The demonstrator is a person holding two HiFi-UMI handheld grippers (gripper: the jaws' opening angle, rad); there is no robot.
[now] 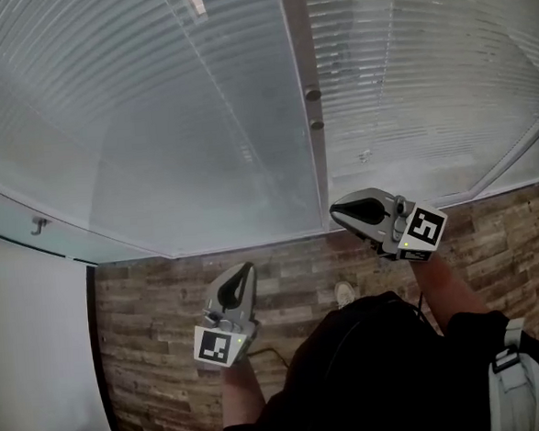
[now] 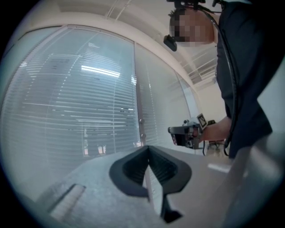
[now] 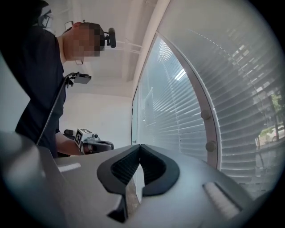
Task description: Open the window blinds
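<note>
White slatted blinds (image 1: 152, 108) hang closed behind glass panels, and they also fill the left gripper view (image 2: 80, 102) and the right gripper view (image 3: 178, 111). Between two panels runs a frame post (image 1: 296, 42) carrying two round knobs (image 1: 312, 94), also seen from the right gripper (image 3: 205, 115). My left gripper (image 1: 246, 269) is held low, short of the glass, shut with nothing in it (image 2: 148, 148). My right gripper (image 1: 334, 213) is nearer the glass, just right of the post's foot, also shut and holding nothing (image 3: 140, 146). Each gripper shows in the other's view.
A wood-pattern floor (image 1: 165, 300) runs up to the foot of the glass. A white wall (image 1: 30, 346) stands at the left, with a small handle (image 1: 38, 224) on the glass panel beside it. The person's shoe (image 1: 346, 293) shows below the right gripper.
</note>
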